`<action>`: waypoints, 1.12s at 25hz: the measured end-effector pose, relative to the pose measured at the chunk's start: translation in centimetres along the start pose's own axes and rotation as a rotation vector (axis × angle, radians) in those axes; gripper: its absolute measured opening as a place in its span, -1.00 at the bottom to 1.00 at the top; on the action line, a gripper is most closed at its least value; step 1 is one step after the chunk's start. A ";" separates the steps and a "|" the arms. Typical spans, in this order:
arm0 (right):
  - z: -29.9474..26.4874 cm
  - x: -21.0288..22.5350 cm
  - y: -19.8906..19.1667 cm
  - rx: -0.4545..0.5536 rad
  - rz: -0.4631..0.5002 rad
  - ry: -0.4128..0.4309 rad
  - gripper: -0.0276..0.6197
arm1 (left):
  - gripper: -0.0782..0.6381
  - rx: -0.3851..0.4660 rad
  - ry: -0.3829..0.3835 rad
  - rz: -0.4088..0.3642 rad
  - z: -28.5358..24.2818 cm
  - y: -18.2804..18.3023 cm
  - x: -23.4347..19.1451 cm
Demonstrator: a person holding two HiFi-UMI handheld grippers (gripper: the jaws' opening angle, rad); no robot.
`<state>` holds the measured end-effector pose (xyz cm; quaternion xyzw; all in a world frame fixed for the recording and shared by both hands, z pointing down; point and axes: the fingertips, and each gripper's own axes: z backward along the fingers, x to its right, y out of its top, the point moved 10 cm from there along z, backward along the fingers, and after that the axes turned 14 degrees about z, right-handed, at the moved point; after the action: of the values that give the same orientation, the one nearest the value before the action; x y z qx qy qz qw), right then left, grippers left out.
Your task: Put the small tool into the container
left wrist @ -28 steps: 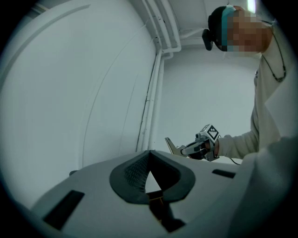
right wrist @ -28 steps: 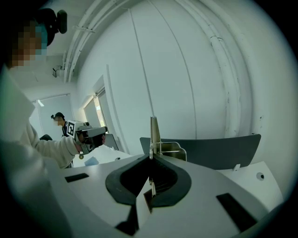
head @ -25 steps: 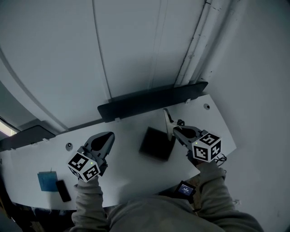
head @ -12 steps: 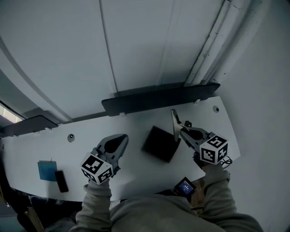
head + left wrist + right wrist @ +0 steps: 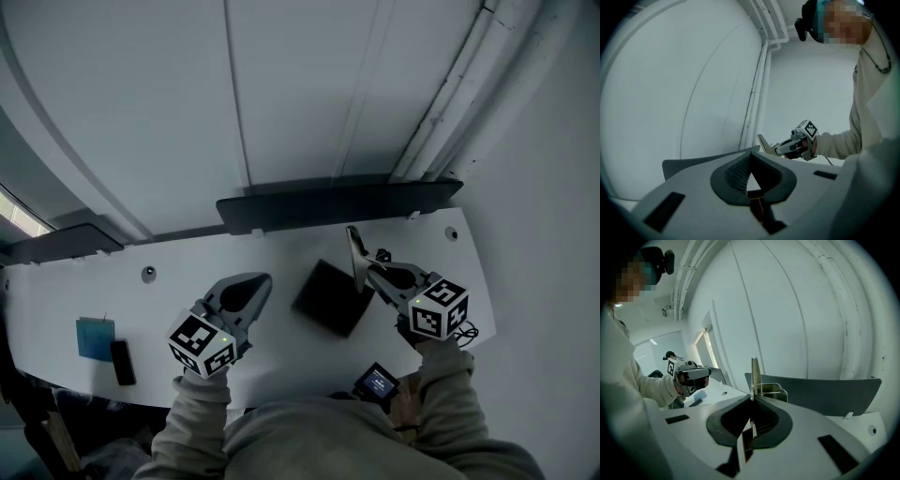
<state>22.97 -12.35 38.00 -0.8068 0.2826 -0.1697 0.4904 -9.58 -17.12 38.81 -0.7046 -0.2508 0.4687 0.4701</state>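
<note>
The tool, judged thin, stiff, light and slippery metal, is pinched at its lower end by the right tongs. The left tongs are closed, empty.

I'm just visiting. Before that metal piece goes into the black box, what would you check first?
1. Grip of right gripper on small tool: ok, clamped.
2. Is the small tool directly over the container: cannot tell; the head view shows it by the far right corner.
3. Is the container's open side up: cannot tell; only a dark square shows.
4. Is the left gripper out of the way: ok; shut, empty, left of container.
5. Are the blue pad and dark block away from the container: ok; at table's left end.
</note>
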 end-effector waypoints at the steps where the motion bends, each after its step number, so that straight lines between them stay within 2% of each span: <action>1: 0.0 0.0 0.0 -0.001 0.002 0.002 -0.85 | -0.78 -0.003 0.008 0.005 0.1 -0.1 -0.1; 6: -0.1 -0.1 0.1 -0.012 0.020 0.009 -0.85 | -0.78 -0.013 0.015 0.031 0.5 -0.2 -0.5; 9: -0.2 -0.1 0.1 -0.019 0.024 0.012 -0.85 | -0.78 -0.031 0.031 0.013 0.3 -0.3 -0.4; 12: -0.4 0.0 0.1 -0.036 0.045 0.010 -0.85 | -0.78 -0.047 0.008 0.004 0.1 -0.3 -0.3; 19: -0.3 0.3 -0.5 -0.071 0.073 -0.005 -0.85 | -0.78 -0.038 -0.005 0.024 0.5 -0.6 -0.6; 24: -0.4 0.4 -0.6 -0.082 0.087 -0.002 -0.85 | -0.78 -0.002 0.000 0.048 0.4 -0.8 -0.6; 28: -0.6 0.5 -1.1 -0.100 0.088 -0.003 -0.85 | -0.78 -0.011 -0.002 0.054 0.8 -1.3 -0.2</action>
<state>23.35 -12.65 39.26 -0.8172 0.3254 -0.1324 0.4569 -10.27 -16.41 39.97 -0.7131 -0.2350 0.4805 0.4531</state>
